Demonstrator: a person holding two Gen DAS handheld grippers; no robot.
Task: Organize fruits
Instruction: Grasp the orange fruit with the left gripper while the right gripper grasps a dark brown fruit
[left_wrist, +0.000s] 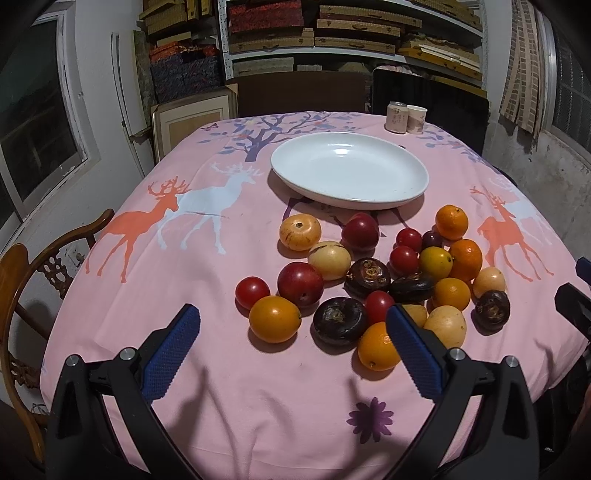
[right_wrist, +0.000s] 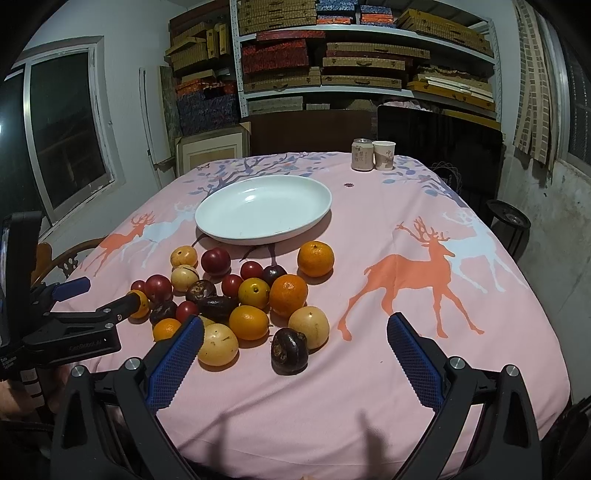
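Several fruits lie in a loose pile (left_wrist: 373, 273) on the pink deer tablecloth: oranges (left_wrist: 451, 222), red plums (left_wrist: 300, 283), yellow fruits (left_wrist: 300, 232), small red ones and dark brown ones (left_wrist: 340, 320). An empty white plate (left_wrist: 349, 170) stands just behind the pile; it also shows in the right wrist view (right_wrist: 264, 210). My left gripper (left_wrist: 293, 317) is open and empty, just short of the pile's near edge. My right gripper (right_wrist: 295, 332) is open and empty, with a dark brown fruit (right_wrist: 289, 350) between its fingers' line. The pile shows in the right wrist view (right_wrist: 240, 295).
A can (right_wrist: 362, 154) and a paper cup (right_wrist: 383, 155) stand at the table's far edge. A wooden chair (left_wrist: 33, 280) is at the left of the table. Shelves of boxes (right_wrist: 332, 55) fill the back wall. The left gripper (right_wrist: 74, 314) shows at the right wrist view's left.
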